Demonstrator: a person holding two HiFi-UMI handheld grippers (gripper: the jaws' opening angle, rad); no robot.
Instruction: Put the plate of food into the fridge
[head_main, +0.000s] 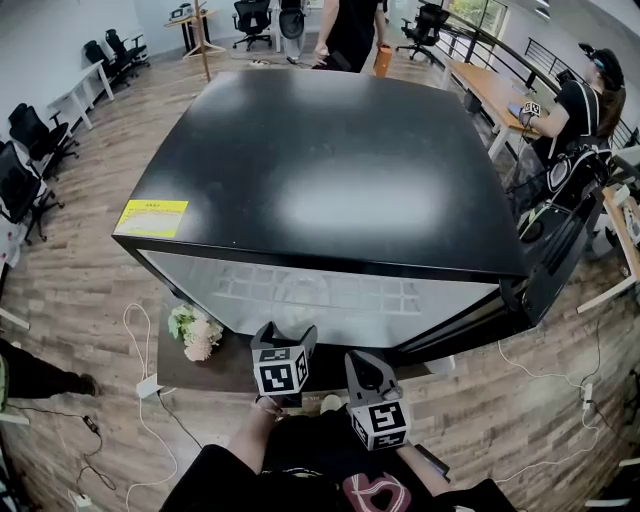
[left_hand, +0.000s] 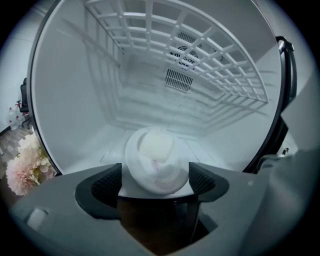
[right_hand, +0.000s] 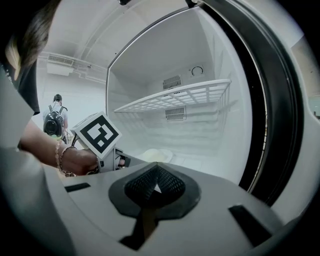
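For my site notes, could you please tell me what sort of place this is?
Probably an open office or lab: rolling chairs, long desks, and a small fridge standing on a wood floor.

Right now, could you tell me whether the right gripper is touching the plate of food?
Apart. The right gripper view shows the right gripper shut on nothing, with the plate of food lying well beyond it on the fridge floor.

Black sleeves (head_main: 215, 478), a pink-printed dark top (head_main: 372, 492) and a beaded bracelet (right_hand: 61, 158) are worn, and the grey left gripper (head_main: 288, 332) and right gripper (head_main: 368, 372) — each topped by a white cube (head_main: 280, 373) of black square markers — are fitted with dark ribbed jaws.
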